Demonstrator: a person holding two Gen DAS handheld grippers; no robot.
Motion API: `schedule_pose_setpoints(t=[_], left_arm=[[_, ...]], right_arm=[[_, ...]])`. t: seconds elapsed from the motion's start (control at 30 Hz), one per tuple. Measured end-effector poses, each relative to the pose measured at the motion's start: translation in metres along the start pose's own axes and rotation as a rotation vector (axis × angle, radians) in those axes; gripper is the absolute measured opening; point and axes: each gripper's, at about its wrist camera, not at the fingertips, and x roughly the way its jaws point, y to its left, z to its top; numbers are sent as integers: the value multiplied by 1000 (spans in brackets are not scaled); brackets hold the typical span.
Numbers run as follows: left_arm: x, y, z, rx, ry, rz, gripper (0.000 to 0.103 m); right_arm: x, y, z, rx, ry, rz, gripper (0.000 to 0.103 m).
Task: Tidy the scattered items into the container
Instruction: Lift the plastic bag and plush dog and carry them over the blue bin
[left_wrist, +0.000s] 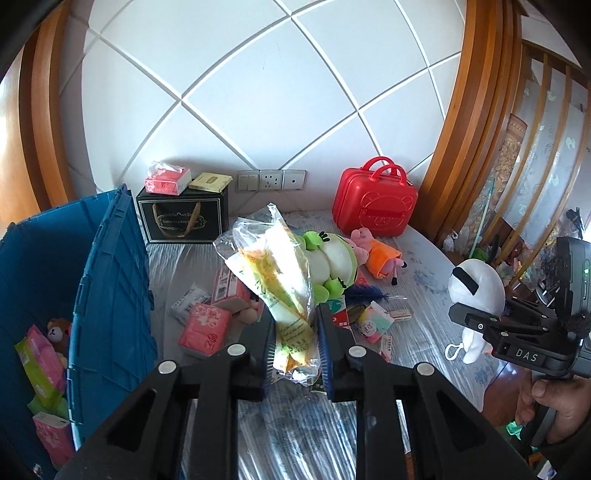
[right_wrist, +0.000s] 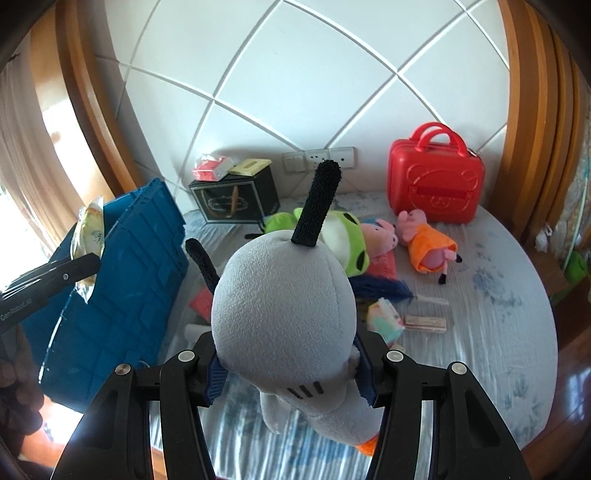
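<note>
My left gripper is shut on a clear plastic bag of yellow-white packets, held above the table beside the blue crate. In the right wrist view the bag hangs over the crate. My right gripper is shut on a white plush toy with black ears, lifted above the table; it also shows in the left wrist view. The crate holds tissue packs and a small bear.
On the table lie a green frog plush, a pig plush in orange, pink tissue packs, small packets and a blue feather. A black box and a red case stand at the wall.
</note>
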Motion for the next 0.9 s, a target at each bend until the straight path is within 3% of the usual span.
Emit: schedule_pose_setpoints(t=[0.37, 0.9], left_arm=[[-35, 41, 9, -21, -51, -10, 20], [-95, 138, 0, -121, -112, 80, 20]], right_arm=[[-10, 56, 12, -57, -19, 7, 55], [0, 169, 34, -194, -41, 113, 55]])
